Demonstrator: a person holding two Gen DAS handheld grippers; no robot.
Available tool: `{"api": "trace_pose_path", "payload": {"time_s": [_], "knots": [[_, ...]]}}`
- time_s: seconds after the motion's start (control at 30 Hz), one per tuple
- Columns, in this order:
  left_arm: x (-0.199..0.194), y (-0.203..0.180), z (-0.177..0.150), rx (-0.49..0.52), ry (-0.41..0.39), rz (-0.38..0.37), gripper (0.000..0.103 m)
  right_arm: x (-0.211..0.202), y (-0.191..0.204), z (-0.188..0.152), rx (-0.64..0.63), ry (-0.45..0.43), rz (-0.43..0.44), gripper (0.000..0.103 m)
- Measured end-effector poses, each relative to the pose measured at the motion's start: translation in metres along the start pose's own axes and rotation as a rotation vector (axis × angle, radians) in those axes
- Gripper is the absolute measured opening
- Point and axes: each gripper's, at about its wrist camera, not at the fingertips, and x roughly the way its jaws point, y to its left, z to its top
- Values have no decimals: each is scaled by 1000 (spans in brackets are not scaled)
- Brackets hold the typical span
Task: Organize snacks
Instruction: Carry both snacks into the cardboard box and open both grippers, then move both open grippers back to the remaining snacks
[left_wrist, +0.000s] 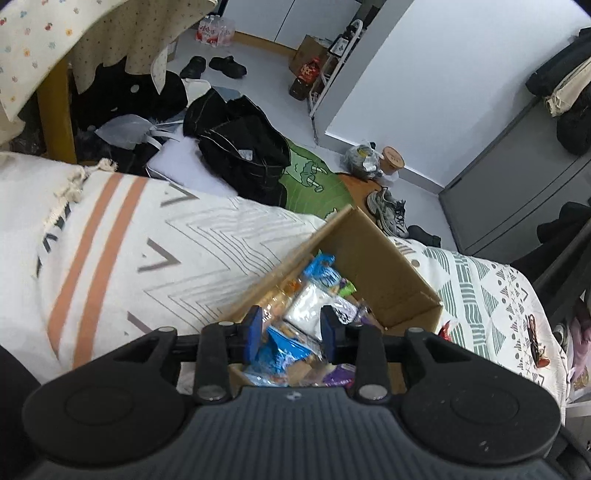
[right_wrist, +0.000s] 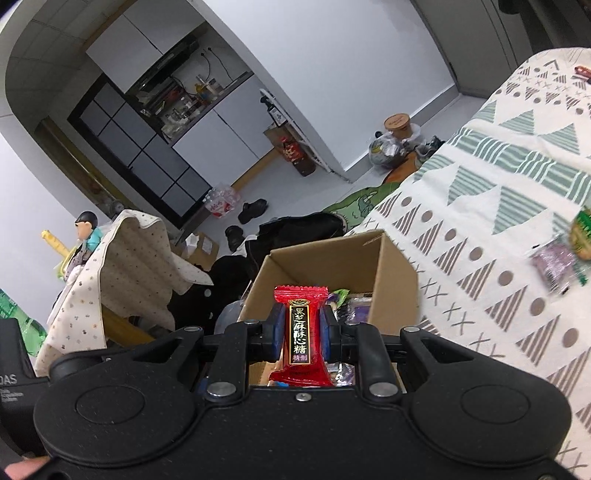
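R tongs (right_wrist: 303, 334) pinch a red candy packet (right_wrist: 300, 332) upright btwn the blue pads, w/ packet's top poking past the tips, right over the open cardboard box (right_wrist: 395, 273) on the bed. L tongs (left_wrist: 291, 334) are spread w/ nothing btwn them, hovering over same box (left_wrist: 373, 258), above the blue snack bag (left_wrist: 282, 352) & white packet (left_wrist: 308, 308) inside. Two loose snacks (right_wrist: 557, 266) lie on the patterned bedspread (right_wrist: 480, 206), well apart from R tongs.

Red candy wrapper (right_wrist: 301, 332) w/ black-gold label betw. blue pads (right_wrist: 277, 332); brown box (right_wrist: 391, 280) ahead; blanket (right_wrist: 498, 206) white w/ green triangles.
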Motion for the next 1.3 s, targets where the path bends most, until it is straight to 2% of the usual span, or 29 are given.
{"api": "trace_pose_path", "payload": {"time_s": [0.2, 0.27, 0.33, 0.4, 0.63, 0.7, 0.8, 0.9, 1.03, 1.1, 1.3], "knots": [[-1, 9, 5, -18, 6, 8, 35, 8, 3, 0, 14, 7, 37, 20], [-1, 10, 5, -18, 5, 11, 40, 11, 6, -1, 3, 25, 60, 26], [0, 10, 4, -16, 4, 17, 44, 11, 4, -1, 26, 45, 56, 44], [0, 8, 2, -15, 7, 18, 51, 7, 1, -2, 28, 43, 48, 44], [3, -6, -12, 9, 18, 4, 63, -24, -27, 3, 64, 17, -47, 44], [4, -11, -16, 16, 28, 1, 71, -32, -34, 3, 65, 12, -76, 44], [4, -22, -23, 42, 35, -12, 74, -41, -41, 4, 49, 12, -133, 44], [4, -34, -28, 68, 37, -1, 78, -53, -46, 7, 39, -5, -167, 48], [1, -50, -37, 103, 36, -10, 84, -73, -52, 14, 27, -38, -187, 60], [-1, -60, -41, 125, 41, -24, 88, -82, -56, 16, 17, -46, -202, 61], [-9, -86, -52, 184, 26, -34, 90, -106, -78, 24, 40, -87, -254, 71]]}}
